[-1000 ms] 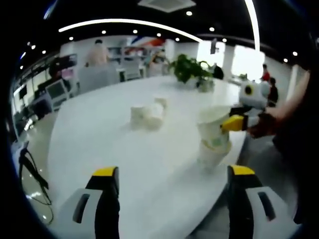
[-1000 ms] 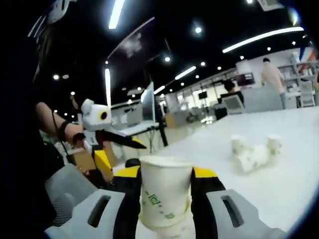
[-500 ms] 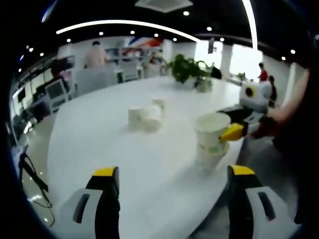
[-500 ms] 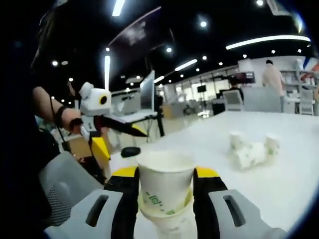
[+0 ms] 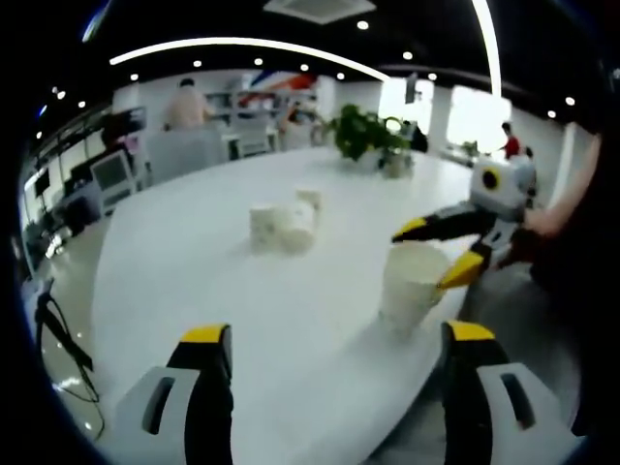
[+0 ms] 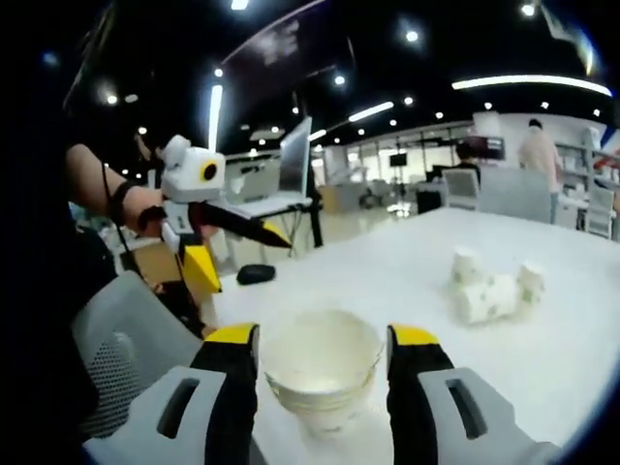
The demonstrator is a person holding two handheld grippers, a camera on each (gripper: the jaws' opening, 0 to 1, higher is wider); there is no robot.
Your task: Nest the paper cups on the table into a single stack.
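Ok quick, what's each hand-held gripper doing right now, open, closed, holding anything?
Left hand-held gripper: open, holding nothing.
Right hand-held gripper: open, jaws either side of the nested paper cups, no longer clamped on them.

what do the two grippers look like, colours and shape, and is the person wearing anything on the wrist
Both the left gripper and the right gripper have light grey bodies with slotted holes, black jaws and yellow tips. The person's left arm wears a dark wrist strap.

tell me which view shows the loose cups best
The left gripper view: the loose cups sit mid-table, unobstructed. The right gripper view shows them off to the right, beyond the nested stack.
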